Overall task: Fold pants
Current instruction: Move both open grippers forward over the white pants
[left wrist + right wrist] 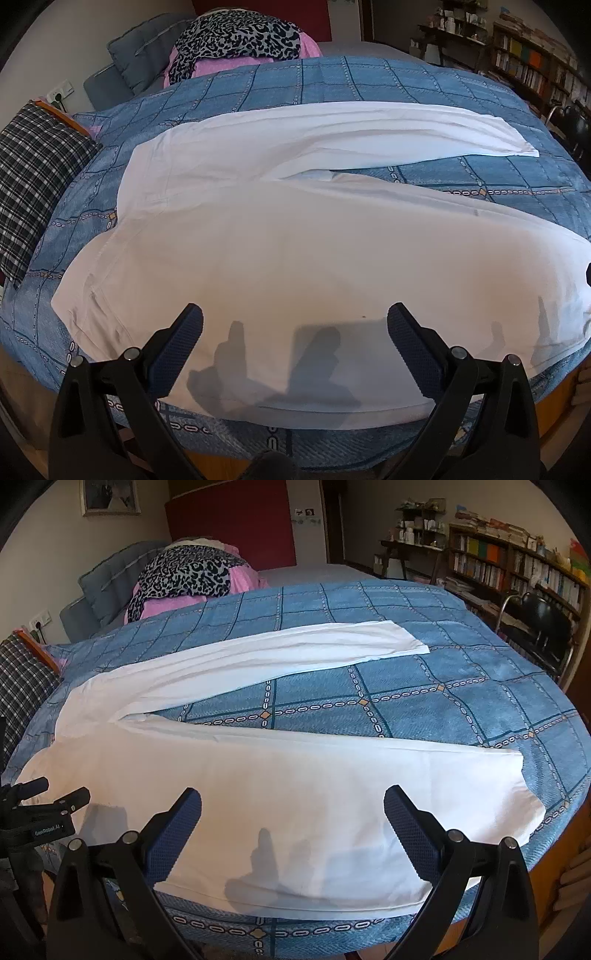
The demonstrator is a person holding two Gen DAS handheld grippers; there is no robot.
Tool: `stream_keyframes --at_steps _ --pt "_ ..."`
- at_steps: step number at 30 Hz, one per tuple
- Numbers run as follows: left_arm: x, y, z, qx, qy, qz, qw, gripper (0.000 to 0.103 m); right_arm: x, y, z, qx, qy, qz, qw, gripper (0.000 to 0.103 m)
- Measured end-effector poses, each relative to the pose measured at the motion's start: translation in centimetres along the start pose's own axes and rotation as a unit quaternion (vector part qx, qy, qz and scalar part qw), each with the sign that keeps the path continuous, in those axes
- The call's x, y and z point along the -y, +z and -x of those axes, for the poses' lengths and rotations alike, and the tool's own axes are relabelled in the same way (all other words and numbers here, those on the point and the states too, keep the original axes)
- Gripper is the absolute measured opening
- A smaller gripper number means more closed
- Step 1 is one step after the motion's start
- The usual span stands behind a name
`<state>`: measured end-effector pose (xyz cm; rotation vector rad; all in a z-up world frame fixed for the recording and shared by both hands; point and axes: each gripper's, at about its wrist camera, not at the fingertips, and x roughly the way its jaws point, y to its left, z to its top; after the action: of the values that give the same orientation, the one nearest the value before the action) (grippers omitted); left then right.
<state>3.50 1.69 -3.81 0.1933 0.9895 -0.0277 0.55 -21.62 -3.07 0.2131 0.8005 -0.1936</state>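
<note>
Your smooth white cotton pants point(295, 229) lie flat on the blue chain-patterned quilt point(369, 81), legs splayed rightward. Your left gripper point(295, 325) and right gripper point(291, 805) hover over the near leg, textured blue pads point(173, 834) wide apart, holding nothing.

Two handheld grippers, the left gripper point(294, 314) and the right gripper point(293, 797), look alike: glossy black plastic arms, round silver screws at the joints, and fingers faced with dark blue textured pads point(173, 834).
</note>
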Motion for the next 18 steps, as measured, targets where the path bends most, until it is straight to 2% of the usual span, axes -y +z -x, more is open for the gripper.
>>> stream_keyframes --at_steps 18 --pt "-2.1 2.5 -2.6 -0.004 0.024 0.017 0.9996 0.101 0.4 2.2 -2.9 -0.012 0.013 -0.014 1.000 0.098"
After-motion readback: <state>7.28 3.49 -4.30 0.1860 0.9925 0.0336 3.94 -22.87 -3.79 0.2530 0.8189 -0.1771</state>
